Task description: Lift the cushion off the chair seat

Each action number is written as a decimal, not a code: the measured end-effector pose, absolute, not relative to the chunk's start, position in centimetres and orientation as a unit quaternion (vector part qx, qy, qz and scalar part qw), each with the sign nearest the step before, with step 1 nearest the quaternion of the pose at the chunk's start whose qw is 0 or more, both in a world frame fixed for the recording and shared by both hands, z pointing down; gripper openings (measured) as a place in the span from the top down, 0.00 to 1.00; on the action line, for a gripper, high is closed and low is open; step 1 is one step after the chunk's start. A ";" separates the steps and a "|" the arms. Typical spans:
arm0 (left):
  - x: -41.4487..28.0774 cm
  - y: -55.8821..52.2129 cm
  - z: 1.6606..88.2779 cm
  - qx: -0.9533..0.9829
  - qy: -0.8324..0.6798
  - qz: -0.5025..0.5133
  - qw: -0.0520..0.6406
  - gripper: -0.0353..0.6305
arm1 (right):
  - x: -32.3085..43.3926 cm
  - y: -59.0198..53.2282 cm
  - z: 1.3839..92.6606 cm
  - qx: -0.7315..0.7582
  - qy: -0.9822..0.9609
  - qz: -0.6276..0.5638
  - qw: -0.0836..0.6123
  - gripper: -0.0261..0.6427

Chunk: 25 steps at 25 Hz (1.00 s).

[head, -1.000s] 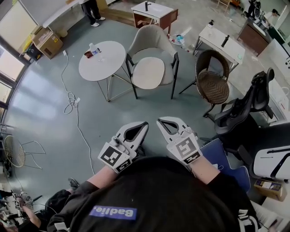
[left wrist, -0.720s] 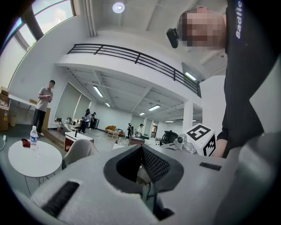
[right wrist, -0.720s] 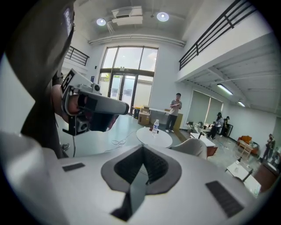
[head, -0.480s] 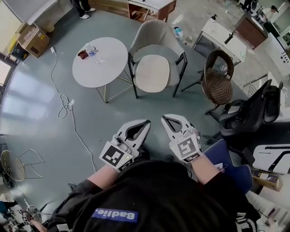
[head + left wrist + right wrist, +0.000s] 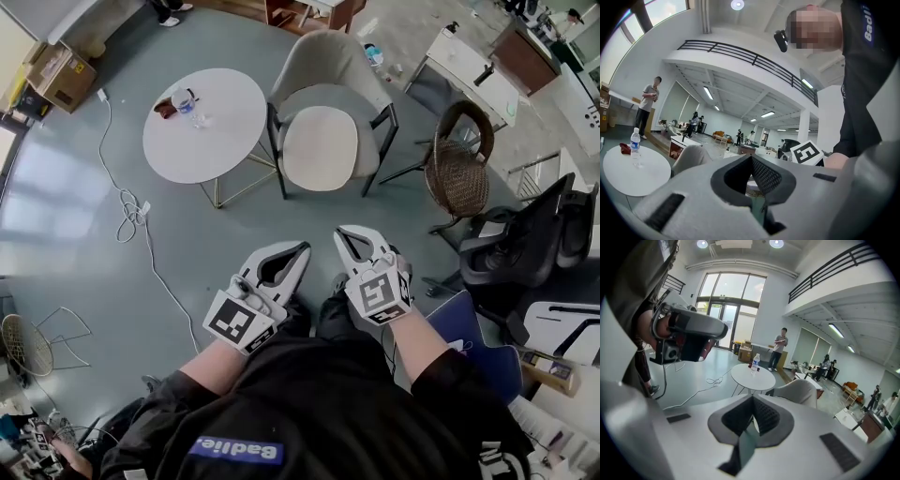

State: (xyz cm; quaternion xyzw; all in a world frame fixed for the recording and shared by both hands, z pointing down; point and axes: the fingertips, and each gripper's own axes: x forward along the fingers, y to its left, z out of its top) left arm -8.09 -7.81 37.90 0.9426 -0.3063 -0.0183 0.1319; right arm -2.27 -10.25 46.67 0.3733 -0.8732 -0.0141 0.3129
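Grey floor (image 5: 84, 244) fills most of the head view. Far left, top: cardboard box (image 5: 61, 77). Next to the right: white cable (image 5: 131, 211), lying in loops on the floor and running down toward the operator. Round table (image 5: 211, 131): white top, thin metal legs. On its far-left part a clear bottle (image 5: 185, 100) stands upright w/ a dark red item (image 5: 167, 108) just beside it.

Left gripper (image 5: 300, 249): low in frame, held in front of the operator's body, marker cube toward the camera. Jaws clenched, tips together, nothing btwn them. Left gripper view confirms: pads meet at the apex. Unit points toward the gap btwn table and chair.

Chair (image 5: 330, 70): beige shell, dark legs, just right of the table, approx. centre-top. Cushion (image 5: 322, 148): pale, rounded, lies flat on the chair seat, btwn the armrests. Not lifted. Well apart from both grippers, no contact.

Right gripper (image 5: 343, 232): just beside the left unit, tips not touching it. Jaws clenched, tips together, nothing btwn them. Right gripper view shows table, bottle and chair back beyond the closed tips. A person (image 5: 778, 349) stands behind the table.

Right of the chair: wicker chair (image 5: 459, 169), brown, round seat. Far right: black office chair (image 5: 530, 239).
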 end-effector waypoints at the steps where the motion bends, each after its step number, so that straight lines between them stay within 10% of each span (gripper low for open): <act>1: -7.9 -8.2 38.3 0.941 -0.309 -0.017 0.133 0.93 | -2.0 -10.9 47.6 0.372 -0.873 -0.011 0.316 0.92; 25: -4.9 -15.8 51.9 0.910 -0.375 -0.003 0.175 0.93 | 1.2 -22.8 72.1 0.323 -0.855 0.012 0.406 0.92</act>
